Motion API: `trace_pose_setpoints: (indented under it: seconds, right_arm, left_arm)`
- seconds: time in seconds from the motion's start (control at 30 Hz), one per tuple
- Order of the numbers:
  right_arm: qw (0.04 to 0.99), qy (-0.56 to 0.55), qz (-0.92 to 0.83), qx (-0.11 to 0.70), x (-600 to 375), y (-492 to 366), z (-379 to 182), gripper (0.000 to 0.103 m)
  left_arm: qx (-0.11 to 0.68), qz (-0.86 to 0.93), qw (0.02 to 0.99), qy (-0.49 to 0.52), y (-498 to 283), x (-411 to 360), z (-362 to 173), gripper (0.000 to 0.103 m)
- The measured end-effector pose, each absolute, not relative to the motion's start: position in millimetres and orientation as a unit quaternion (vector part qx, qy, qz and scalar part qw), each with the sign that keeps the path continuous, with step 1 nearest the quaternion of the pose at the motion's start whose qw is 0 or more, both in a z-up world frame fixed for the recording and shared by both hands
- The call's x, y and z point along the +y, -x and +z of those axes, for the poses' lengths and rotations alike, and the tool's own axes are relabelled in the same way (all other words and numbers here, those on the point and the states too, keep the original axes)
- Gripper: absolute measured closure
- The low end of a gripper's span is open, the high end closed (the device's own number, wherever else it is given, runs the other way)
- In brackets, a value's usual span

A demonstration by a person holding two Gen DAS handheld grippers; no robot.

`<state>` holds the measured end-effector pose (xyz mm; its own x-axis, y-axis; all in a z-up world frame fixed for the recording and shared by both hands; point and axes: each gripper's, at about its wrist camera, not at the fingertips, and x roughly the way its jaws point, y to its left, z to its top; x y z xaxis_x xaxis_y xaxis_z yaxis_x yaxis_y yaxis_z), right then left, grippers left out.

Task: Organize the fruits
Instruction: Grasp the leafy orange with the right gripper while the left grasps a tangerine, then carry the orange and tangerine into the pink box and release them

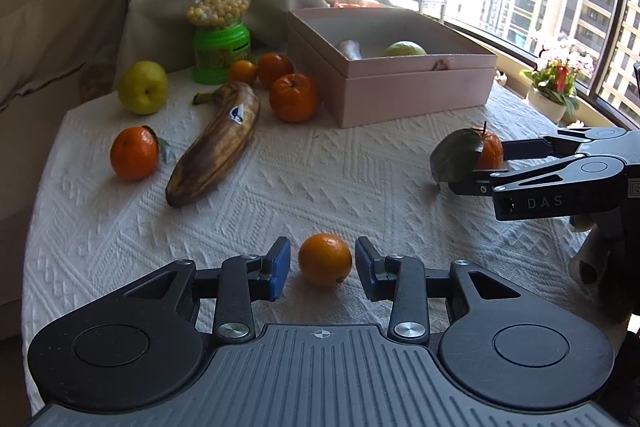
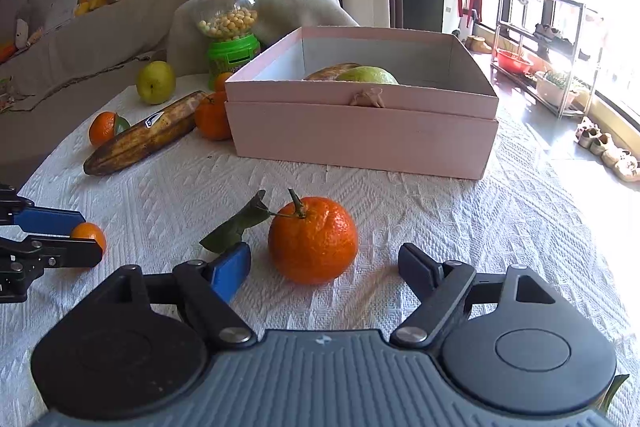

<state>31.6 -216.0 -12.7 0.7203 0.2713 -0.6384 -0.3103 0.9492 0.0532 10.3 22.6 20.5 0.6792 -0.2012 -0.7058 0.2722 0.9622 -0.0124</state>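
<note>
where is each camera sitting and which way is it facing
Left wrist: sits on the left claw, facing across the table at a small orange between its open fingers; the right claw enters from the right.
Right wrist: sits on the right claw, facing the leafy orange and pink box; the left claw shows at left.
Shared: both oranges, box, banana.

Table (image 1: 360,163), white textured cloth, filling the frame centre. On it: pink box (image 1: 416,95), upper right of centre; green candy dispenser (image 1: 220,27), upper left; pear (image 1: 143,87), left; browned banana (image 1: 218,147), left of centre; five bare oranges: three by the dispenser, one far left, one bottom centre; leafed orange (image 1: 489,149), right.
</note>
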Motion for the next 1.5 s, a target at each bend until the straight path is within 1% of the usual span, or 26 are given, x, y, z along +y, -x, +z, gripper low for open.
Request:
trace_pose_setpoints:
  seconds: [0.23,0.27,0.3,0.33,0.53,0.73,0.9,0.93,1.0,1.03,1.07,1.1,1.2,1.37,1.43,1.5]
  right_arm:
    - [0.927,0.030,0.156,0.340,-215,-32,-13,0.020]
    - [0.927,0.031,0.156,0.340,-215,-32,-14,0.019]
    - [0.927,0.032,0.155,0.340,-215,-32,-14,0.019]
    - [0.927,0.032,0.155,0.340,-215,-32,-14,0.019]
    - [0.927,0.032,0.154,0.340,-214,-31,-14,0.019]
    - [0.934,0.022,0.156,0.321,-219,-27,-9,0.019]
    - [0.931,0.063,0.180,0.311,-210,-28,-4,0.021]
    - [0.931,0.070,0.181,0.311,-209,-30,-4,0.022]
    - [0.929,0.074,0.187,0.311,-209,-33,-3,0.029]
    - [0.925,0.078,0.197,0.316,-208,-35,-2,0.040]
    - [0.921,0.081,0.204,0.321,-207,-37,0,0.054]
    - [0.919,0.087,0.208,0.324,-207,-38,2,0.058]
    - [0.921,0.070,0.225,0.309,-220,-35,21,0.058]
    - [0.946,0.051,0.203,0.246,-251,-28,68,0.058]
    - [0.953,0.046,0.189,0.233,-262,-29,83,0.058]
    - [0.957,0.040,0.172,0.229,-271,-32,92,0.058]
  left_arm:
    - [0.391,-0.138,0.909,-0.040,-10,22,18,0.064]
    - [0.391,-0.139,0.909,-0.041,-9,22,18,0.065]
    - [0.390,-0.139,0.909,-0.040,-9,21,18,0.069]
    - [0.390,-0.141,0.909,-0.038,-9,21,19,0.069]
    - [0.391,-0.150,0.908,-0.026,-8,18,20,0.069]
    - [0.389,-0.162,0.907,-0.026,-7,12,24,0.069]
    - [0.385,-0.179,0.905,-0.023,-11,5,27,0.069]
    - [0.384,-0.184,0.904,-0.020,-12,3,28,0.069]
    - [0.385,-0.195,0.902,-0.015,-16,-1,30,0.069]
    - [0.384,-0.200,0.901,-0.013,-19,-3,31,0.069]
    - [0.384,-0.204,0.901,-0.012,-22,-5,33,0.069]
    - [0.382,-0.209,0.900,-0.012,-27,-8,37,0.069]
    - [0.362,-0.225,0.905,-0.007,-47,-13,58,0.069]
    - [0.288,-0.223,0.931,0.014,-115,-24,113,0.069]
    - [0.296,-0.214,0.930,0.039,-144,-26,120,0.069]
    - [0.307,-0.216,0.923,0.085,-166,-19,120,0.068]
